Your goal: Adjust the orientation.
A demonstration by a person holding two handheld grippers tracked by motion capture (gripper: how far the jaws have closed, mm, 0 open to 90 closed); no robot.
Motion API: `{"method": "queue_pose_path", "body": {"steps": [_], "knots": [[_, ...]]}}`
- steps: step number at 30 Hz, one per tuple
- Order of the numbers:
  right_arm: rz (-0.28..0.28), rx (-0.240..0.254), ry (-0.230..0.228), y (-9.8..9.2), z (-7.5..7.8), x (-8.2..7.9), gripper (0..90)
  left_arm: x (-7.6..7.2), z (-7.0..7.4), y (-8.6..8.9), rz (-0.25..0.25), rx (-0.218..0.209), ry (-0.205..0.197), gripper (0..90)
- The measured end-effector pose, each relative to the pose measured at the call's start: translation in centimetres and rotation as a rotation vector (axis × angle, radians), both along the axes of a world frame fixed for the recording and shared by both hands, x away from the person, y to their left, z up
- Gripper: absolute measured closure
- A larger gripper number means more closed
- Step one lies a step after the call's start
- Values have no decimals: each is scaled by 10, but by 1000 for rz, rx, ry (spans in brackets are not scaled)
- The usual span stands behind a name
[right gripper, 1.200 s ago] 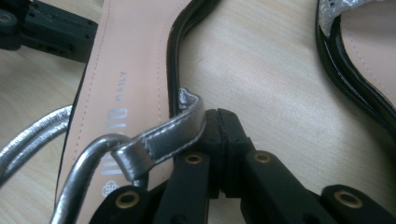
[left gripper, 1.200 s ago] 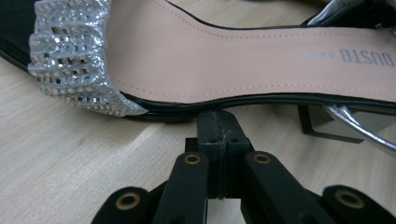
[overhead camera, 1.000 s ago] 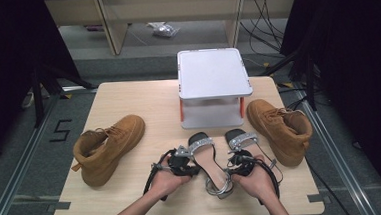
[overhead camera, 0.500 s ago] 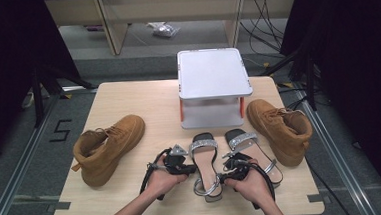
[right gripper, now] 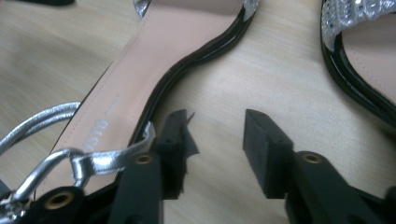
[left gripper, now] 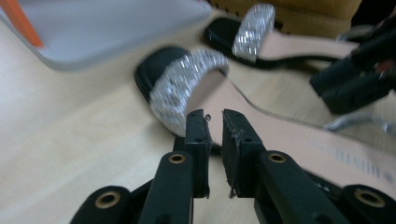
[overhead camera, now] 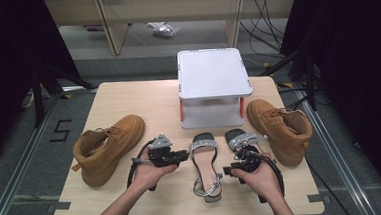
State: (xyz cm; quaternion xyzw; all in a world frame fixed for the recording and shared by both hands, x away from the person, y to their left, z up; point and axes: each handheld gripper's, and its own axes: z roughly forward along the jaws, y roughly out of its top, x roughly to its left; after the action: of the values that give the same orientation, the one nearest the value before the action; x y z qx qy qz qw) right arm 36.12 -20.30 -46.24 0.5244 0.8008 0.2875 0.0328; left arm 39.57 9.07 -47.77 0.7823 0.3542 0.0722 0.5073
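Lighting's even and bright on the pale wooden tabletop (overhead camera: 128, 99), surroundings pretty dark. Left gripper view is motion-blurred; glare on the white plastic stand (overhead camera: 213, 72).

Two black sandals with glittery silver straps lie flat, side by side, toes at 12 o'clock: left sandal (overhead camera: 205, 165), right sandal (overhead camera: 241, 140).

Two tan boots (overhead camera: 108, 148) (overhead camera: 281, 128) flank the table (overhead camera: 143, 98) – white stand (overhead camera: 213, 85) behind
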Motion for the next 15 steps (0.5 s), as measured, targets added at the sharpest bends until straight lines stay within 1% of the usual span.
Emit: {"method": "queue_pose_path", "body": {"steps": [1, 2, 5, 6, 7, 9, 10, 11, 12, 13, 14, 15], "knots": [[-12, -6, -1, 1, -1, 1, 577, 1, 3, 2, 3, -2, -6, 786], [-10, 0, -10, 1, -1, 1, 569, 4, 6, 4, 6, -18, -24, 780], [-25, -3, -16, 2, -1, 1, 529, 10, 12, 8, 32, -31, -47, 775], [-26, 0, -19, 2, -1, 0, 518, 11, 15, 9, 39, -28, -47, 776], [-27, 6, -18, 2, 0, -1, 510, 12, 16, 10, 36, -35, -57, 778], [-9, 9, -31, 1, 0, -1, 504, 15, 19, 11, 42, -27, -64, 785], [-17, 16, -40, 1, -1, -2, 503, 16, 20, 11, 34, -37, -68, 788], [-15, 16, -35, 1, -1, -2, 501, 17, 21, 11, 40, -31, -66, 792], [-22, 22, -10, 1, 2, -2, 499, 18, 22, 11, 44, -32, -76, 797], [-15, 9, -34, 2, 1, -2, 498, 18, 24, 11, 39, -26, -76, 801], [-18, 15, -33, 3, 3, -1, 498, 19, 26, 11, 39, -30, -77, 805], [-22, 8, -34, 6, 7, 1, 497, 20, 28, 11, 41, -31, -81, 823]]}}
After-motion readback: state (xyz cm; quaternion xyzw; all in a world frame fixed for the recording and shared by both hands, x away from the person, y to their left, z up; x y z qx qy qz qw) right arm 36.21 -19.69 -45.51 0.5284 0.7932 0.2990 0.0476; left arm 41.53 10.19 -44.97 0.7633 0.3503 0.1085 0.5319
